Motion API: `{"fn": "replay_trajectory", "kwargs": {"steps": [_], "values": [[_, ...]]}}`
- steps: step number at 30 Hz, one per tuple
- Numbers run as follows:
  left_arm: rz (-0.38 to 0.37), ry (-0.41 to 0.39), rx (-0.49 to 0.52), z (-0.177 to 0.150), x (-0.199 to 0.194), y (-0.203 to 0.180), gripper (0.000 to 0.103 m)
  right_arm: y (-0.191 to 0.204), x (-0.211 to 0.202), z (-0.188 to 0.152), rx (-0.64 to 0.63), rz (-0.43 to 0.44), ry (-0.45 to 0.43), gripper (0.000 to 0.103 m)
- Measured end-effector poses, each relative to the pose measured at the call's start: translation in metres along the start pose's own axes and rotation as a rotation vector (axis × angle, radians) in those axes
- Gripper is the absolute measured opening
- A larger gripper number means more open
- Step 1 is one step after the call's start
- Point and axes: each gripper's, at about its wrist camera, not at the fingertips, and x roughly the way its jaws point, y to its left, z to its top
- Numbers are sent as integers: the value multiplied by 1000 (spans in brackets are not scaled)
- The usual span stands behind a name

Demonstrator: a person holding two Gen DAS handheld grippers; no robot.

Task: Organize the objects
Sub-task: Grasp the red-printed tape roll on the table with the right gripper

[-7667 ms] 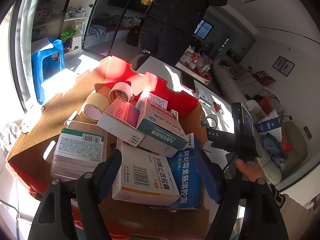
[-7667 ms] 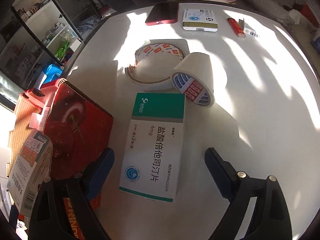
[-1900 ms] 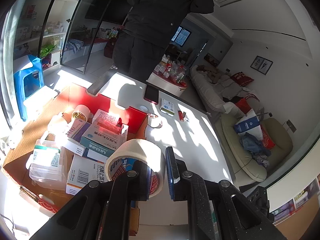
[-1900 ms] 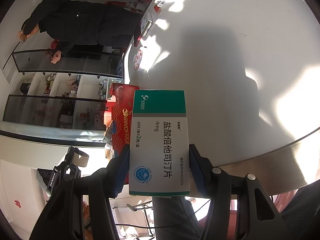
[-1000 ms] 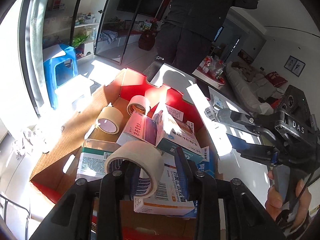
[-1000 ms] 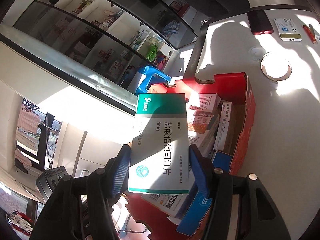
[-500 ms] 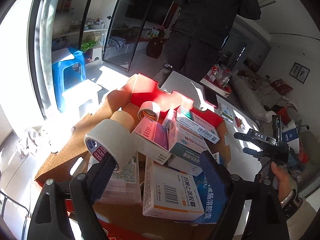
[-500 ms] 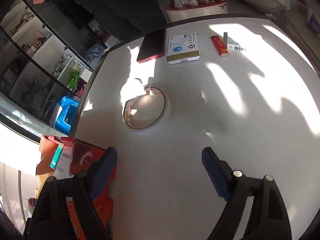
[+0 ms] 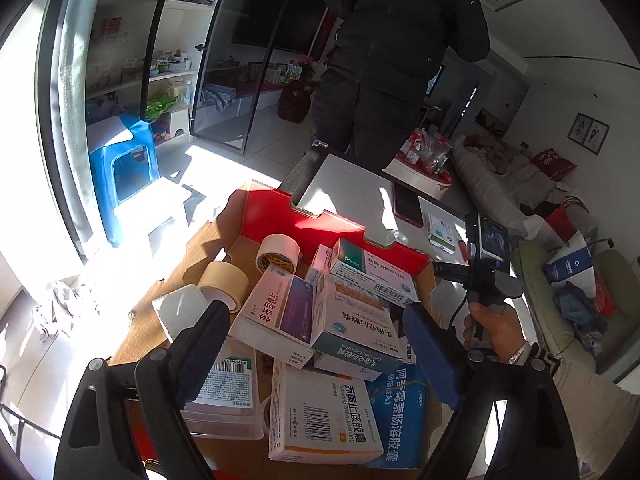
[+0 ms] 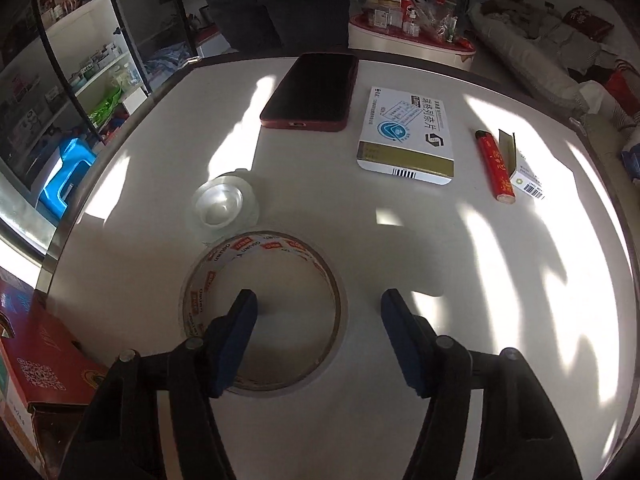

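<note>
Left gripper [image 9: 316, 330] spread and empty — white tape roll [image 9: 180, 312] released into box [image 9: 280, 216]. Right gripper [image 10: 316, 308] closing astride rim of flat tape roll [image 10: 264, 312] on tabletop [image 10: 480, 280], not yet clamped.

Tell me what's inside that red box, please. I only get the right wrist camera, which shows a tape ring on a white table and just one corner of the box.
Observer: The cardboard box holds a pile of medicine boxes and some tape.
Operator: Is the other gripper carrying anything?
Observer: No. The left gripper hangs over the pile. Its jaws have just been opening, and nothing is between them.
Operator: Where is the tape?
Observer: On the box's left side: a white roll by one finger, then a tan roll and a third roll beyond.
</note>
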Motion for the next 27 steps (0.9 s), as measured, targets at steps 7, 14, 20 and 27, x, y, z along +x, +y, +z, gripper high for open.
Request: {"fn": "replay_trajectory", "kwargs": {"steps": [7,14,20,27], "values": [[-34,52,70,10,12,-31,93,-10,-16,-11,0,99,-3,7],[-125,94,260,54,55,-134,103,-92,-71,-63,263,388,-26,8],[-99,225,371,71,182,-220,103,-168,-120,-122,388,451,-78,8],[160,374,213,59,320,-202,94,-220,-148,-172,493,534,-94,9]]}}
